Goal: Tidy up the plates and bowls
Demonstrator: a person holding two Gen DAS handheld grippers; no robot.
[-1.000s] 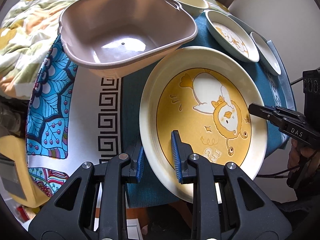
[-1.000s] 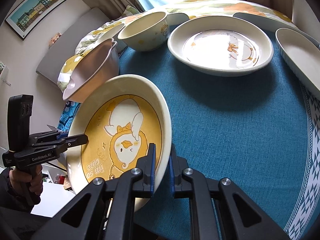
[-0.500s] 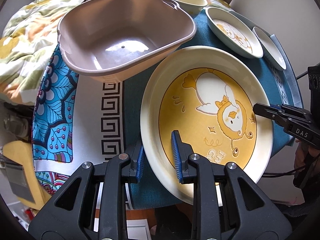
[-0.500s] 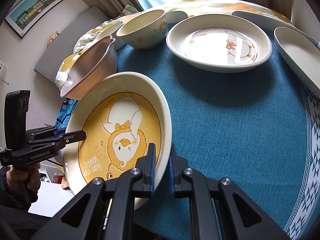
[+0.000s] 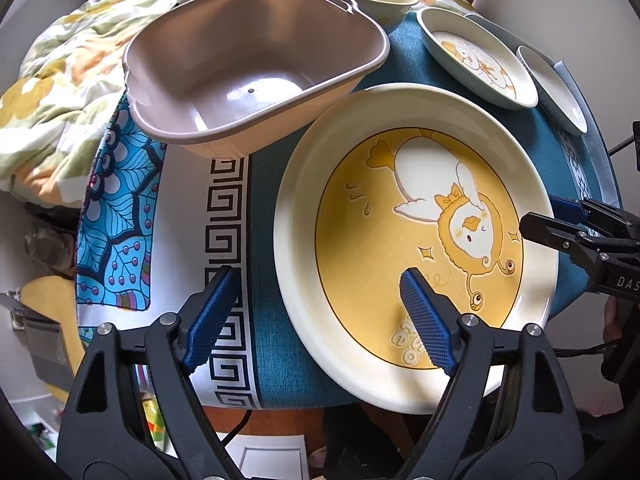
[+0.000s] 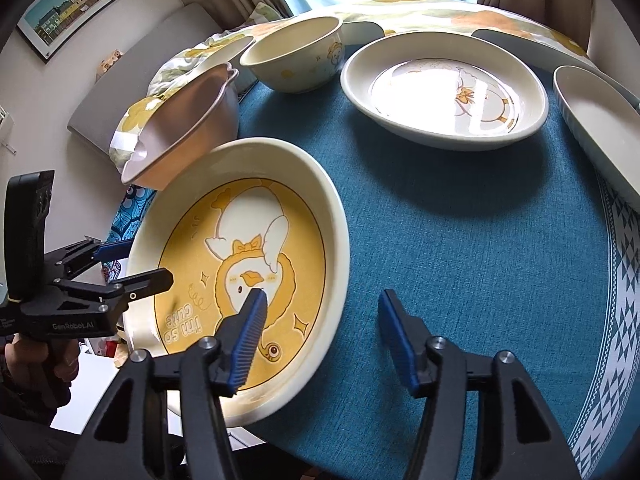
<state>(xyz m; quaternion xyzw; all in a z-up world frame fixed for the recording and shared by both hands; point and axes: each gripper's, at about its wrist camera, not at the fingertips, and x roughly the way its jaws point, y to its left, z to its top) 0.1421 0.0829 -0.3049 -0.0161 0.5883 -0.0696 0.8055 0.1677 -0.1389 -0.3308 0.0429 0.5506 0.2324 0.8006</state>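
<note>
Duck plate (image 5: 416, 240) overhanging table edge, rim between both opening, unclamped hand-held grippers.

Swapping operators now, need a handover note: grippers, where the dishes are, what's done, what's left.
Left gripper: jaws opening, straddling the near rim of the yellow duck plate, pads off it.
Right gripper: jaws opening across the opposite rim, pads off it.
Yellow duck plate lies on the blue tablecloth, overhanging the table edge, beside the pink basin.
Farther back: cream bowl, white duck plate, another dish at the right edge.
Done: the plate is set down.
Left: nothing is stacked or in the basin; all dishes to sort.
</note>
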